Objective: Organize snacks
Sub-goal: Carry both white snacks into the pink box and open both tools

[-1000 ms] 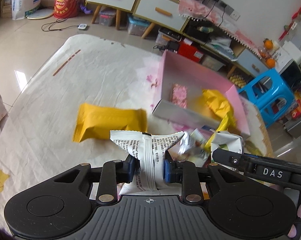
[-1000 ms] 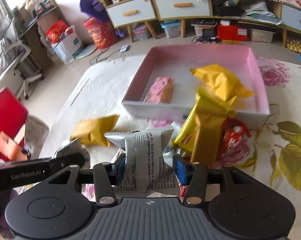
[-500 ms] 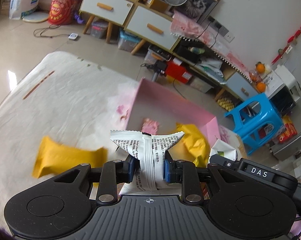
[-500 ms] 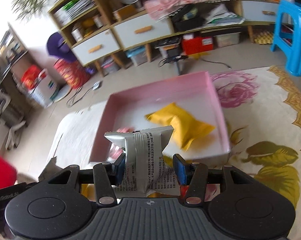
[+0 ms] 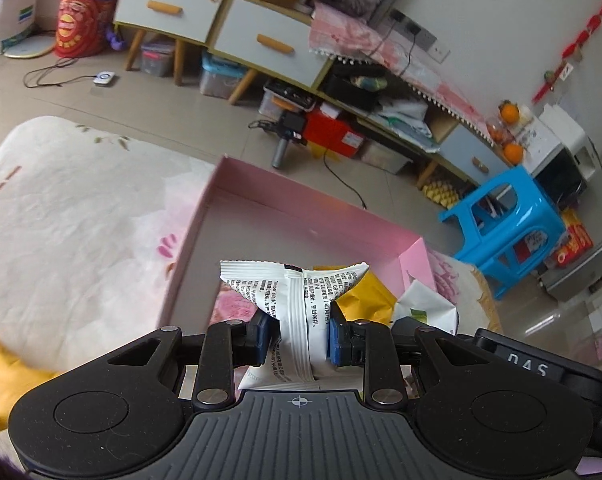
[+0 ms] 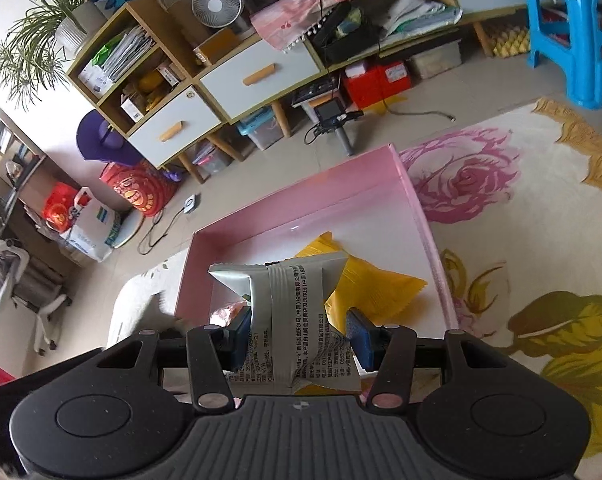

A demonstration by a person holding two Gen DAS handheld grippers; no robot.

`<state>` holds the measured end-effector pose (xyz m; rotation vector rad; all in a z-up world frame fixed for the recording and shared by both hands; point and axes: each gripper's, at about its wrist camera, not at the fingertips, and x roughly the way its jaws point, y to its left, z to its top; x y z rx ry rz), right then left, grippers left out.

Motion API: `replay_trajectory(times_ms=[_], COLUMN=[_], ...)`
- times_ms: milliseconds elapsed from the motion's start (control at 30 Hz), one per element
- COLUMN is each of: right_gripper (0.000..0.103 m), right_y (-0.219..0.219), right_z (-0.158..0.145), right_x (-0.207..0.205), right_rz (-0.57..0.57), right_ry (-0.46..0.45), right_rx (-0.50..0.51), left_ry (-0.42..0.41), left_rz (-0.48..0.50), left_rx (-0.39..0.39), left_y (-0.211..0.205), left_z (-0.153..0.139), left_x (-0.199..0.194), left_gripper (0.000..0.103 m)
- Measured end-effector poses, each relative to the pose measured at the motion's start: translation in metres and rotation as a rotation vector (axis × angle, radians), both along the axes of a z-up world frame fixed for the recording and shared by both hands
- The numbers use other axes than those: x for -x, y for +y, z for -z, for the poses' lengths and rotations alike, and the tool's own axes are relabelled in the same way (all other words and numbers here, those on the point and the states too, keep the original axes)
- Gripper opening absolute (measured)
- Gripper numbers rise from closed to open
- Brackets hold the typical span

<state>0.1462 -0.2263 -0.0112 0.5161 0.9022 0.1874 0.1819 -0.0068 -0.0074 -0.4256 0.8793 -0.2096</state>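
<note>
My left gripper [image 5: 299, 334] is shut on a white snack packet [image 5: 297, 304] with black print, held above the near part of the pink box [image 5: 301, 196]. My right gripper [image 6: 299, 334] is shut on a silver-grey snack packet [image 6: 293, 312], also held above the pink box [image 6: 301, 200]. Inside the box lie a yellow packet [image 6: 369, 284] and a pink packet [image 5: 233, 304]. The right gripper's packet and arm show at the right of the left wrist view [image 5: 425, 308].
A yellow packet [image 5: 5, 384] lies on the flowered cloth [image 5: 81, 220] left of the box. Beyond the cloth's far edge are a low cabinet with drawers [image 5: 221, 36], a blue plastic stool [image 5: 509, 224] and floor clutter.
Both grippers have risen and moved forward with their packets, from the loose snack pile in front of the box to above the box itself.
</note>
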Motion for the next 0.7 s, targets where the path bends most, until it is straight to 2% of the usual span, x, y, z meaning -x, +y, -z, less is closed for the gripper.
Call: replay_trajectory(times_ms=[133, 267, 567, 700], right_gripper=[0.042, 0.042, 0.042, 0.042], right_y=[-0.002, -0.002, -0.003, -0.005], right_z=[0.008, 0.014, 0.019, 0.022], right_x=[-0.01, -0.016, -0.019, -0.017], right_rz=[-0.025, -0.028, 0.035, 0.01], right_ry=[0.024, 0.029, -0.021, -0.026], right_rx=[-0.031, 0.006, 0.194, 0.218], left_ry=[-0.012, -0.046, -0.106, -0.112], left_rz=[0.031, 0.056, 0.076, 0.086], left_rx=[-0.006, -0.038, -0.097, -0.135], left_y=[-0.008, -0.015, -0.027, -0.034], left_z=[0.008, 0.011, 0.018, 0.019], left_x=[-0.009, -0.014, -0.018, -0.018], left_gripper=[0.026, 0.027, 0.032, 0.035])
